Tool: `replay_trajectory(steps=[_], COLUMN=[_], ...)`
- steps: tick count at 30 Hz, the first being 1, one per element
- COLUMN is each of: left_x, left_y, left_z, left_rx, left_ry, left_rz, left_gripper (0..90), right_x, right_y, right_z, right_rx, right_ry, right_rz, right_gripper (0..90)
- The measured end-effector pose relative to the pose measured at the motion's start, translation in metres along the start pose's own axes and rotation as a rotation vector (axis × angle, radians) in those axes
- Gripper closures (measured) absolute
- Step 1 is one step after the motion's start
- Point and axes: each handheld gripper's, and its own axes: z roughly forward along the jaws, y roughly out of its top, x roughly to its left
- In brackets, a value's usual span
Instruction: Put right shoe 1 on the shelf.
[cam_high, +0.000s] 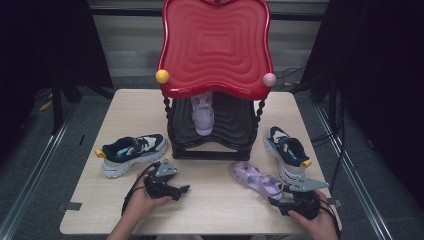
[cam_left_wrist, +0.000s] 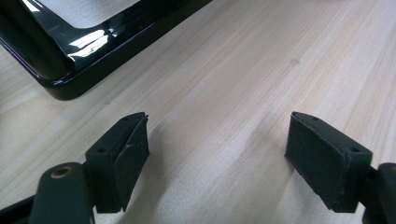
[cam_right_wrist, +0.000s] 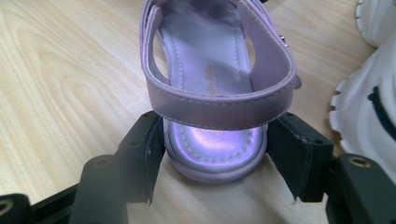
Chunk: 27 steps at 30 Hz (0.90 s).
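- The right gripper (cam_right_wrist: 215, 158) has its jaws around the heel of the purple sandal (cam_right_wrist: 219, 93), pads at both sides of the sole; whether they press it is unclear.
- The sandal lies on the wooden table (cam_high: 210, 200), just beside a navy sneaker (cam_high: 287, 150) (its toe cut off in the right gripper view).
- The left gripper (cam_left_wrist: 217, 154) stands wide apart over bare wood, holding nothing, near the black rack base (cam_left_wrist: 70, 70).

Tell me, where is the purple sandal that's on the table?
In the high view the purple sandal lies front right on the table, beside the blue sneaker, its heel between the right gripper fingers.
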Motion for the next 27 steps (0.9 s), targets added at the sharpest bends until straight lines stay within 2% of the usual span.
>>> replay_trajectory(steps=[4,9,12,18,27], left_x=[0.000,0.000,0.000,0.000,0.000], left_y=[0.000,0.000,0.000,0.000,0.000], left_z=[0.000,0.000,0.000,0.000,0.000], left_rx=[0.004,0.004,0.004,0.004,0.004], left_ry=[0.005,0.005,0.005,0.005,0.006], left_rz=[0.004,0.004,0.004,0.004,0.002], left_gripper=[20.6,20.6,20.6,20.6,20.6], right_x=[0.003,0.008,0.007,0.005,0.001], right_y=[-0.001,-0.004,-0.004,-0.004,0.006], right_z=[-0.001,-0.006,-0.009,-0.020,-0.045], right_rx=[0.002,-0.006,-0.011,-0.021,-0.094], right_ry=[-0.004,0.029,0.024,0.010,0.023], right_rz=[-0.001,-0.003,0.014,0.007,0.027], right_gripper=[38.1,38.9,36.6,34.6,33.7])
